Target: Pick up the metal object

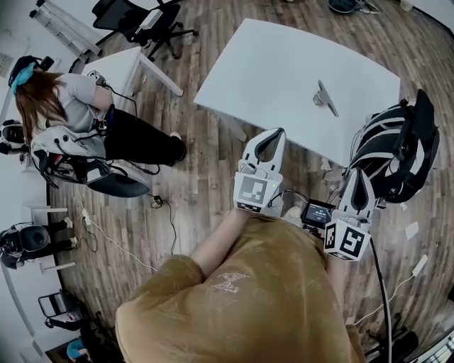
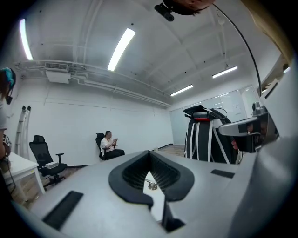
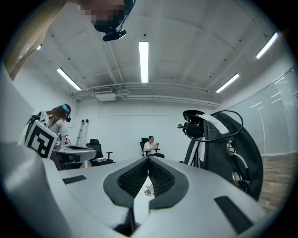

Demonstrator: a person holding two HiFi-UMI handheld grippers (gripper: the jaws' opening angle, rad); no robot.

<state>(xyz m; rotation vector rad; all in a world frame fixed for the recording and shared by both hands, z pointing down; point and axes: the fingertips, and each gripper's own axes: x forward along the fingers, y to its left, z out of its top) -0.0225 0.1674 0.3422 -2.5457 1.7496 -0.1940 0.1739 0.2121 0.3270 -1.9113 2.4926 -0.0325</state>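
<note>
The metal object (image 1: 326,97), a small grey clip-like piece, lies on the white table (image 1: 277,64) toward its right side. Both grippers are held close to my body, short of the table's near edge. My left gripper (image 1: 274,135) points at the table with its jaws together and nothing in them. My right gripper (image 1: 357,173) is lower and to the right, also shut and empty. In the left gripper view the metal object (image 2: 152,186) shows small through the gap below the closed tips (image 2: 150,155). In the right gripper view the metal object (image 3: 148,190) sits just below the closed tips (image 3: 148,161).
A black backpack-like rig (image 1: 397,145) stands against the table's right near corner. A person with a headset (image 1: 64,113) sits at the left by a second white desk (image 1: 131,64). An office chair (image 1: 142,21) stands behind. Cables (image 1: 128,248) run over the wooden floor.
</note>
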